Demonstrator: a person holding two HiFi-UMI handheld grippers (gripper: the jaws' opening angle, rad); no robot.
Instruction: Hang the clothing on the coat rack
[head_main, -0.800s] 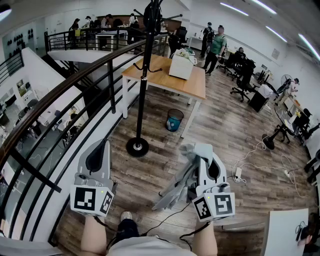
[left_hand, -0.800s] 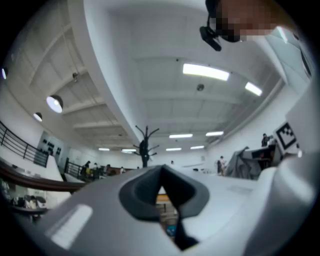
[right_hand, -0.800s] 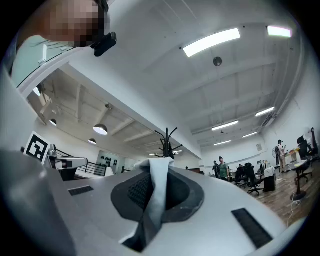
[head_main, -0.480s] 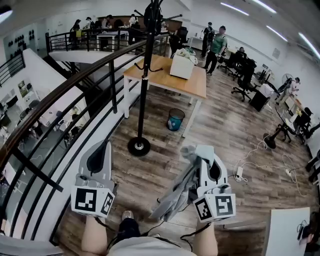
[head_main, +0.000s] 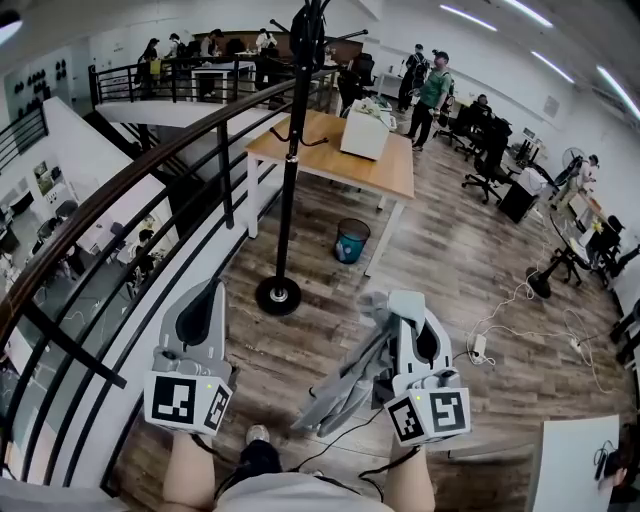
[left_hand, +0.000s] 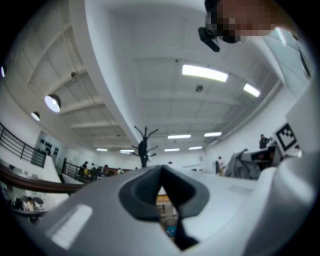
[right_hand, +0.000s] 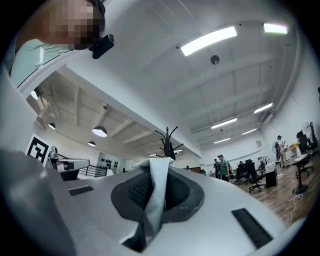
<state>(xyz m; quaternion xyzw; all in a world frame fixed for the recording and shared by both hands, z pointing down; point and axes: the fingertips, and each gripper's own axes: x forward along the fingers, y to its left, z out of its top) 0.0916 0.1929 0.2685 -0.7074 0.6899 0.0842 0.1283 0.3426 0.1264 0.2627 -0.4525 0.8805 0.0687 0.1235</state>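
Plainly, the right gripper (head_main: 408, 316) had its jaws closed almost fully on a fold of the grey clothing (head_main: 348, 382). In the right gripper view a pale strip of the fabric (right_hand: 156, 186) ran up between the dark pads and stuck out above the tips. From the head view the rest of the garment hung down in a loose bunch on the gripper's left side, above the wooden floor (head_main: 440, 250). Which part of the garment was pinched was hard to make out. The left gripper (head_main: 208, 292) was level with the right one and well apart from it, close to the black railing (head_main: 150, 170). Its jaws met at the tips with nothing between them, and only a thin slit below the tips showed the room beyond. Both grippers pointed toward the black coat rack (head_main: 290, 150), which stood upright on its round base ahead of them, between the railing and a wooden table (head_main: 395, 172). Its hooks carried something dark at the top, but the grey clothing was not on it. A blue bin (head_main: 349, 240) sat on the floor beside the table, a white box (head_main: 362, 130) rested on the tabletop, and people (head_main: 432, 92) stood farther back in the office.
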